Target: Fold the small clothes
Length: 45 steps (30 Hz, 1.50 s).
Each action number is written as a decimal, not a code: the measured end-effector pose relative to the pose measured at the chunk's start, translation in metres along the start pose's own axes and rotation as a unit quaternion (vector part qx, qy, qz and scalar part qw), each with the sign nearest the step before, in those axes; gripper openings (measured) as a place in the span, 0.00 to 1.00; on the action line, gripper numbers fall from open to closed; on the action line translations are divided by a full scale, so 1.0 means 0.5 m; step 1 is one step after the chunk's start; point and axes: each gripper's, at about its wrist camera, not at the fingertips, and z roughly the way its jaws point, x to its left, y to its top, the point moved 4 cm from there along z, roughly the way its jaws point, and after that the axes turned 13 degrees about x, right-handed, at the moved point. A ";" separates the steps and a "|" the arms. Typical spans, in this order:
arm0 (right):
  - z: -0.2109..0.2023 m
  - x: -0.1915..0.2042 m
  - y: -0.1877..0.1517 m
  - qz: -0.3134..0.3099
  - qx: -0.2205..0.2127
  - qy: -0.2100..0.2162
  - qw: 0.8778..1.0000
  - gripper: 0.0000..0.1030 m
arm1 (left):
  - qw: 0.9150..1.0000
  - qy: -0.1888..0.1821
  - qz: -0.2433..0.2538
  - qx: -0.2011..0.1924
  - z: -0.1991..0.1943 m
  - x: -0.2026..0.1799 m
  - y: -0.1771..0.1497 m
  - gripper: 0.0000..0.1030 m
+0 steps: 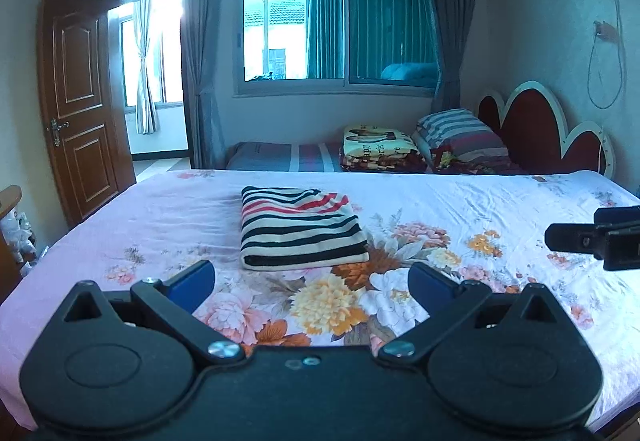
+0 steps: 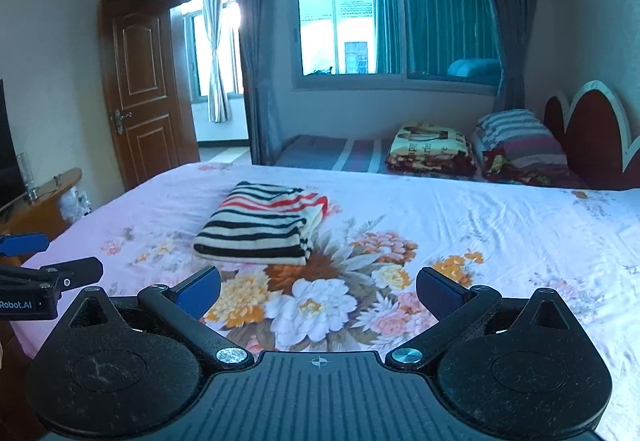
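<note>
At the far left an open wooden door (image 1: 82, 105) leads to a bright side room, with grey curtains (image 1: 200, 41) hanging beside a big window (image 1: 336, 29). Across the middle lies the bed, its pink floral sheet (image 1: 460, 209) spread flat. On the sheet, toward the left of centre, sits the striped garment (image 1: 298, 227), folded into a neat rectangle of black, cream and red bands; nothing touches it. The left gripper (image 1: 312, 285) hovers low over the near edge of the bed, its blue-padded fingers spread wide and empty, the garment just beyond them. To its right the right gripper (image 2: 318, 291) hovers likewise, jaws wide, holding nothing. Farther right, past the bed, a folded blanket (image 1: 378, 147) and striped pillow (image 1: 460, 135) rest before a red scalloped headboard (image 1: 532, 129).
</note>
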 end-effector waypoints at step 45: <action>-0.004 -0.022 -0.004 -0.006 -0.001 0.005 1.000 1.00 | 1.000 0.001 0.010 0.000 0.008 -0.014 0.002 1.00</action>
